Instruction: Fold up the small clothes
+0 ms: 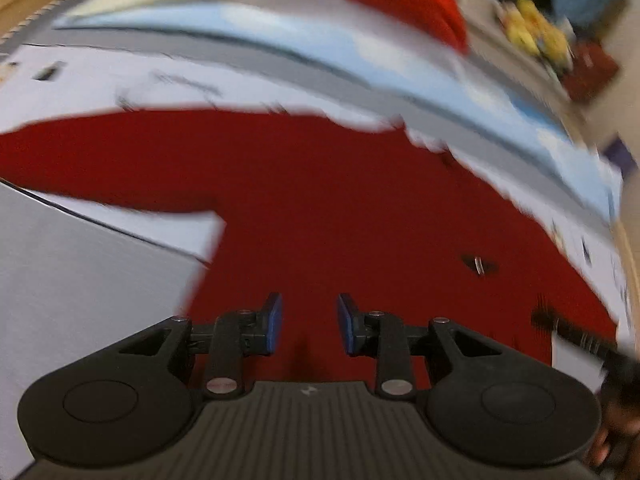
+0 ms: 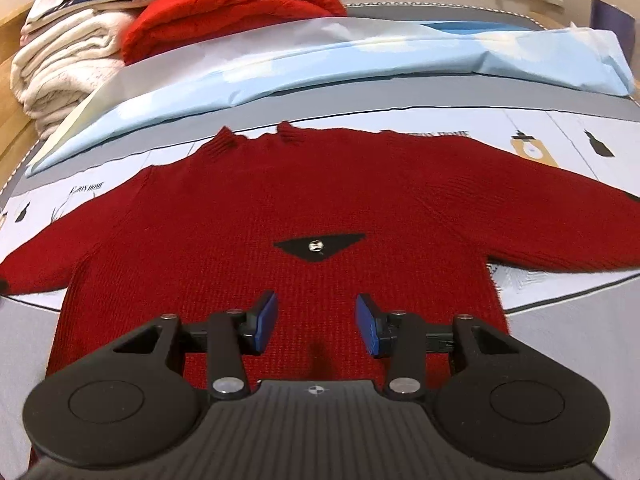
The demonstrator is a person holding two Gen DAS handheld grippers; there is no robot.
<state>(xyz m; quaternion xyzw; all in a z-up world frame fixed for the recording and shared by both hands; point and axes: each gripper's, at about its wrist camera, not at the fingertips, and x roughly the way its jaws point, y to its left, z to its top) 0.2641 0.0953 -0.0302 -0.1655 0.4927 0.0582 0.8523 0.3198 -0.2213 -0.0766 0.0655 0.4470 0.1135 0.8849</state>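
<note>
Red sweater (image 2: 280,200) flat on bedsheet (image 2: 560,320); sheet print partly legible: "…ON HOME".

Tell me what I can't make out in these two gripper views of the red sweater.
- Left wrist view: motion blur smears the sweater and bed cover print.
- Right wrist view: right sleeve cuff cut off by the edge.
- Sweater hem: hidden behind the right gripper.

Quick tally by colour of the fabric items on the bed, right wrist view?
Red: 2 — spread sweater, folded red blanket
White/cream: 1 — folded stack
Light blue: 1 — sheet
Total: 4
</note>
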